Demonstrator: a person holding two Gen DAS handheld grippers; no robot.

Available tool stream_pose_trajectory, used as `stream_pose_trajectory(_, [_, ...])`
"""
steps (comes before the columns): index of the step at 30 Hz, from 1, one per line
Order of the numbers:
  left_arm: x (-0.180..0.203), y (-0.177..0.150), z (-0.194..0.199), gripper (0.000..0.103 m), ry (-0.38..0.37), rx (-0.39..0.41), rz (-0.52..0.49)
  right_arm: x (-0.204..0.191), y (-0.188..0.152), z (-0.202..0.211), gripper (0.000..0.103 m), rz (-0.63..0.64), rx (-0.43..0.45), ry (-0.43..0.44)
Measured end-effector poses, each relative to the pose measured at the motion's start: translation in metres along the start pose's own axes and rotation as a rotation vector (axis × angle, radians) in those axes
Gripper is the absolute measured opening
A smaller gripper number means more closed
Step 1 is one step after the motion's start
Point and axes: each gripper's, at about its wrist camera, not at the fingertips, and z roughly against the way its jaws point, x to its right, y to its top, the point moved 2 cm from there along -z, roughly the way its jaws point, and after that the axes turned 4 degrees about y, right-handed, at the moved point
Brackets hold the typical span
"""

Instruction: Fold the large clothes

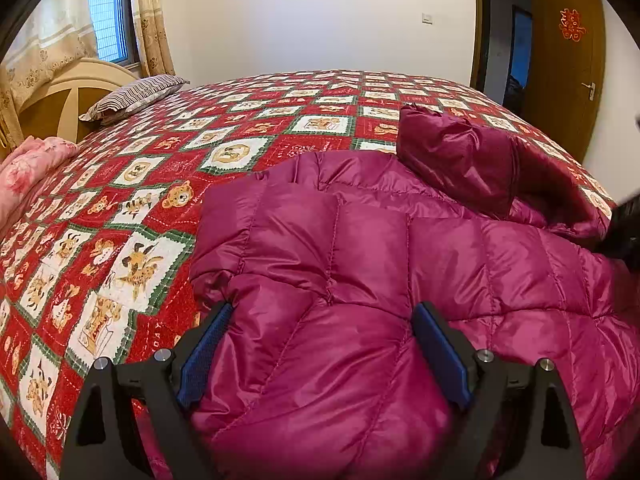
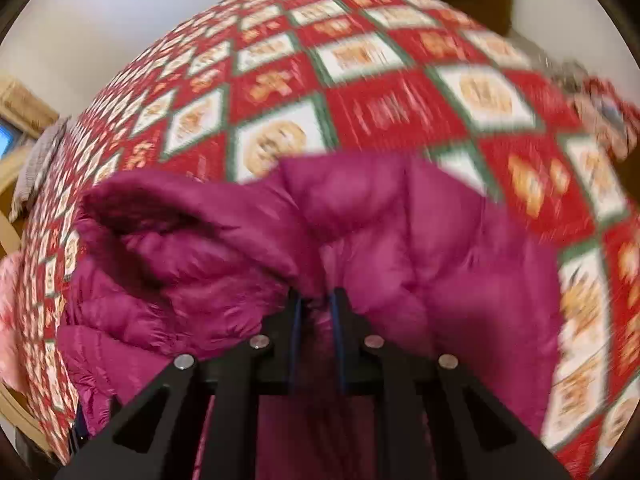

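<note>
Left gripper [image 1: 322, 320]: jaws spread wide, blue pads [image 1: 204, 354] facing each other with a puffed fold of the magenta down jacket [image 1: 360, 248] bulging up between them. Whether the pads press on the fabric cannot be told from the left wrist view; the fold is seen to fill the gap from side to side. The gripper is angled down onto the near part of the jacket, at the garment's left edge, where quilted panels meet the red patchwork bedspread [image 1: 132, 216].

Right gripper [image 2: 316, 300]: jaws drawn close together, with a thin pinch of jacket [image 2: 400, 248] fabric clamped between the two blue pad edges. The gripper is pitched steeply down into the garment. The right wrist view is smeared by motion blur; detail of the bedspread [image 2: 384, 100] is soft.

Jacket: laid across the near half of the bed, quilted side up. A bunched portion [image 1: 456, 160] is raised at the far right, standing above the flatter body. In the right wrist view a rolled fold with a dark hollow [image 2: 152, 220] is seen to the left of the clamped point.

Surroundings: striped pillow [image 1: 136, 94] at the head of the bed beside a cream headboard [image 1: 64, 92]; pink floral bedding [image 1: 32, 164] at the left edge; curtained window [image 1: 110, 12]; brown door [image 1: 572, 68] at far right
</note>
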Motion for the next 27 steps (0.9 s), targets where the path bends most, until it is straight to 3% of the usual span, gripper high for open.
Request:
stream_pose_trajectory(4, [-0.005, 0.002, 0.005, 0.091, -0.036, -0.003, 0.007, 0.003, -0.015, 0.000, 0.008, 0.055, 0.157, 0.018])
stream_pose_trajectory(6, [-0.009, 0.008, 0.015, 0.091, -0.072, 0.004, 0.011, -0.007, -0.031, 0.001, 0.009, 0.179, 0.272, -0.042])
stream_pose_trajectory(8, [-0.016, 0.025, 0.031, 0.091, -0.129, 0.031, 0.050, -0.015, -0.042, 0.002, 0.011, 0.246, 0.332, -0.085])
stream_pose_trajectory(13, [-0.006, 0.088, 0.046, 0.091, -0.192, 0.102, 0.083, -0.017, -0.039, 0.000, 0.011, 0.250, 0.344, -0.098])
stream_pose_trajectory(16, [0.034, 0.118, 0.021, 0.091, -0.194, 0.051, -0.007, -0.014, -0.040, 0.000, 0.011, 0.244, 0.353, -0.086])
stream_pose_trajectory(19, [0.082, 0.127, -0.014, 0.091, -0.199, -0.044, -0.096, -0.013, -0.041, 0.001, 0.011, 0.237, 0.360, -0.074])
stream_pose_trajectory(23, [0.117, 0.125, -0.048, 0.090, -0.111, -0.111, -0.154, -0.011, -0.042, 0.002, 0.011, 0.227, 0.367, -0.053])
stream_pose_trajectory(24, [0.119, 0.123, -0.054, 0.085, -0.079, -0.114, -0.167, -0.010, -0.042, 0.002, 0.011, 0.223, 0.367, -0.046])
stream_pose_trajectory(26, [0.111, 0.118, -0.057, 0.034, -0.058, -0.117, -0.189, -0.009, -0.042, 0.002, 0.011, 0.215, 0.367, -0.034])
stream_pose_trajectory(27, [0.104, 0.115, -0.059, 0.027, -0.081, -0.131, -0.190, -0.008, -0.042, 0.002, 0.011, 0.213, 0.368, -0.031])
